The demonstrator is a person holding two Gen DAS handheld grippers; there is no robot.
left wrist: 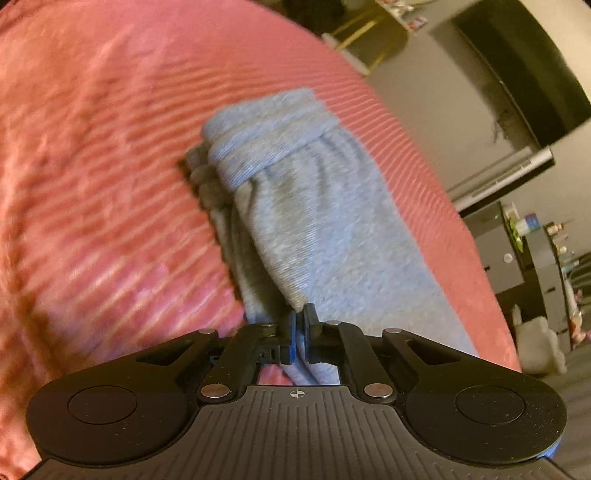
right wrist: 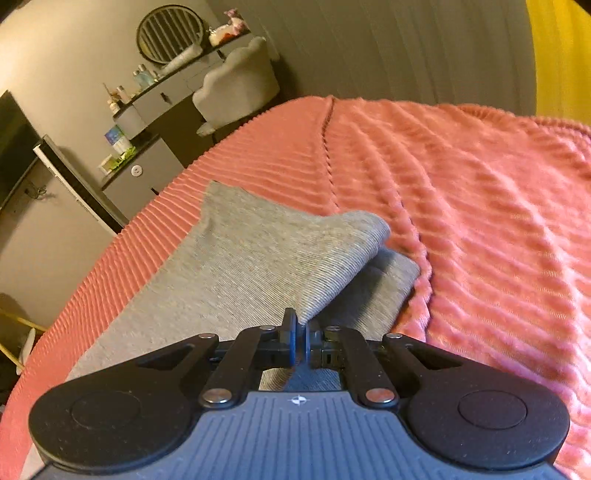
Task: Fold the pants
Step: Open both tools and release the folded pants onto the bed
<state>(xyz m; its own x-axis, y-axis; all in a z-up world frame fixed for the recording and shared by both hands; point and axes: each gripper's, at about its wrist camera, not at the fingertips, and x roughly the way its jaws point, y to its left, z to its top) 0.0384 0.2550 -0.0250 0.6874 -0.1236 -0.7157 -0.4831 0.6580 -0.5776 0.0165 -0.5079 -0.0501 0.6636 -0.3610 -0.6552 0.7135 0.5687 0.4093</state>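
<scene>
Left wrist view recorded the left gripper (left wrist: 300, 314) with its jaws drawn together on a fold of the grey pants (left wrist: 310, 221). The fabric rose from the pink ribbed blanket (left wrist: 92, 166) to a peak at the blue-lined pads, so the pinched edge stood lifted off the bed. Beyond the jaws the garment ran away from the camera to a bunched, gathered band (left wrist: 266, 125) at its far end, which lay on the blanket. A darker grey layer showed under the lifted layer along its left side. The picture was somewhat blurred. To the right of the bed edge, a dark screen (left wrist: 517, 74) hung on the wall above a dark shelf unit (left wrist: 535, 258) with small items on it.

Right wrist view recorded the right gripper (right wrist: 300, 328) likewise closed on the grey cloth (right wrist: 258, 258). The pinched layer was pulled up into a ridge running to the jaws, and its far corner (right wrist: 373, 225) was raised and curled over a lower layer (right wrist: 388, 273) that lay flat on the blanket (right wrist: 480, 221). The rest of the garment lay flat toward the left edge of the bed. A raised seam line (right wrist: 327, 147) crossed the blanket beyond the pants. In the background stood a grey chair (right wrist: 240, 85) at a dresser, with a round mirror (right wrist: 170, 33) on the wall.
</scene>
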